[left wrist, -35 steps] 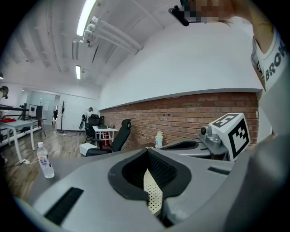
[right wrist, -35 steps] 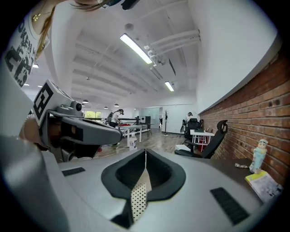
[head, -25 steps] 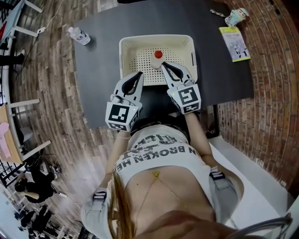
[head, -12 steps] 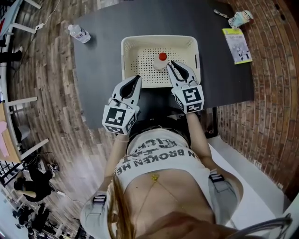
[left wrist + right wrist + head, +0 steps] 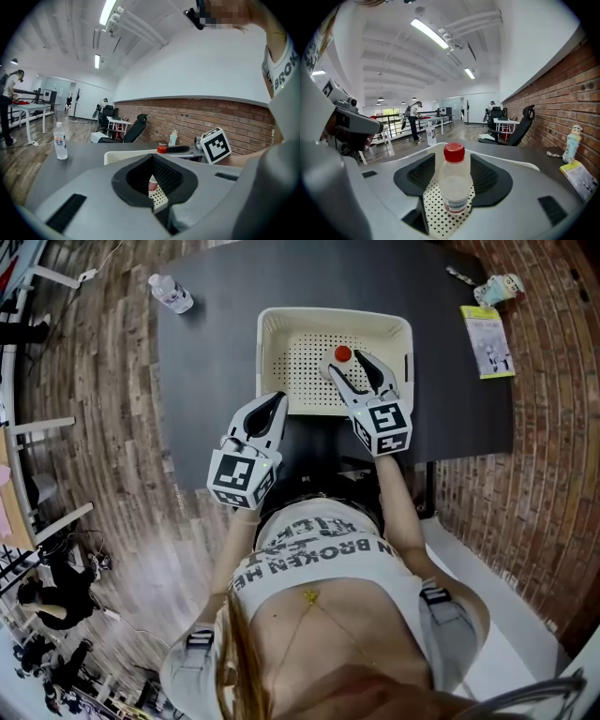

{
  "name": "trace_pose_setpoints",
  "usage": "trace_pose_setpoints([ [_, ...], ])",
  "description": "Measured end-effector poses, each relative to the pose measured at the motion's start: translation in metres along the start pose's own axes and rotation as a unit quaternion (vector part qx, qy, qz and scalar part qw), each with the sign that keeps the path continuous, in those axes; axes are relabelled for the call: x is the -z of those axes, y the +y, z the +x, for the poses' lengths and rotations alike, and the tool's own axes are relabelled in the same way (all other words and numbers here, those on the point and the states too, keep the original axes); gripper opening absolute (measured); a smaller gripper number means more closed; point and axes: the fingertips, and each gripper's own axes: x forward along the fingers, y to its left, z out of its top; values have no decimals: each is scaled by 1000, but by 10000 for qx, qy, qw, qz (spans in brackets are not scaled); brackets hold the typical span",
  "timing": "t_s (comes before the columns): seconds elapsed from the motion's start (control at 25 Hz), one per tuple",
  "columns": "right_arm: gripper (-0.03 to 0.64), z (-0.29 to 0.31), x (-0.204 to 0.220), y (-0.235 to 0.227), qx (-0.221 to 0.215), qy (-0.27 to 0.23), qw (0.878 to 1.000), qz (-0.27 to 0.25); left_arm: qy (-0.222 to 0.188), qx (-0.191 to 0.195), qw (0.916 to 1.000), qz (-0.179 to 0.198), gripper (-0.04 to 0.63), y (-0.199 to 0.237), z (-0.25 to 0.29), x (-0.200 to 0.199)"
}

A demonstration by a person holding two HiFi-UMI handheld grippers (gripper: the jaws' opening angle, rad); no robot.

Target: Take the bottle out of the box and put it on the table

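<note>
A clear bottle with a red cap (image 5: 343, 353) stands upright in the white perforated box (image 5: 272, 343) on the dark table (image 5: 206, 381). My right gripper (image 5: 348, 360) reaches into the box. Its jaws have just been opening and now stand wide on either side of the bottle, pads clear of it. In the right gripper view the bottle (image 5: 453, 183) fills the gap of the right gripper (image 5: 453, 161). My left gripper (image 5: 275, 401) is shut and empty at the box's near left corner. Through the left gripper (image 5: 152, 157) I glimpse the bottle (image 5: 161, 149) and box rim (image 5: 122, 156).
A second water bottle (image 5: 172, 293) stands at the table's far left corner. A leaflet (image 5: 487, 341) and a small figure-shaped container (image 5: 497, 289) lie at the far right. A brick wall runs beside the table's right edge. Chairs, desks and people are farther off.
The right gripper has pushed forward into the box and gone from shut to open, its jaws now around the bottle. The left gripper has barely shifted.
</note>
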Motion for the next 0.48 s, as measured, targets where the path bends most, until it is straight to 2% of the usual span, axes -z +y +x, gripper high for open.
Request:
trace_pose_setpoints([
  [0.2, 209, 13, 0, 4, 17, 20, 10000, -62, 17, -165, 9998, -105, 5, 12, -9, 4],
  [0.48, 201, 18, 1, -2, 294, 76, 9995, -101, -6, -361, 9991, -213, 5, 29, -24, 8],
])
